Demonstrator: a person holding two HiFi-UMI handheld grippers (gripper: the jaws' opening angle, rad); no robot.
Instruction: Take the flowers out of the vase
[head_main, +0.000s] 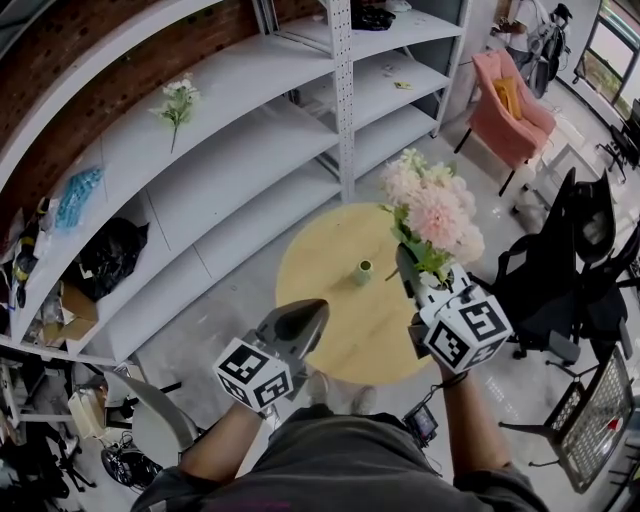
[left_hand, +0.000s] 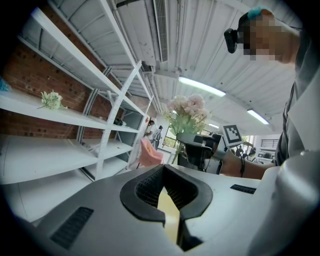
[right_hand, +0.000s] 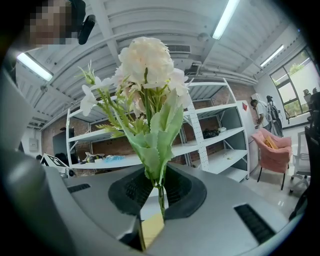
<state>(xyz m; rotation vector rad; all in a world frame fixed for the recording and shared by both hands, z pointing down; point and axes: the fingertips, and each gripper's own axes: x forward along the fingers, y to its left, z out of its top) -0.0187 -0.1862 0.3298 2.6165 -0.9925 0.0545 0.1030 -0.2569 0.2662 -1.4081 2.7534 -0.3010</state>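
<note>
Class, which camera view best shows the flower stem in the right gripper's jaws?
The right gripper view: the stem runs down between the right gripper's closed jaws, close up. The head view shows only the flowers above that gripper; the left gripper view shows them small and distant.

left claw (left_hand: 171, 215): jaws close together, empty | flowers (left_hand: 187, 111): above right claw (left_hand: 187, 139)

White shelving (head_main: 230, 150) stands behind a round table (head_main: 320, 260), a pink armchair (head_main: 510, 105) nearby.
</note>
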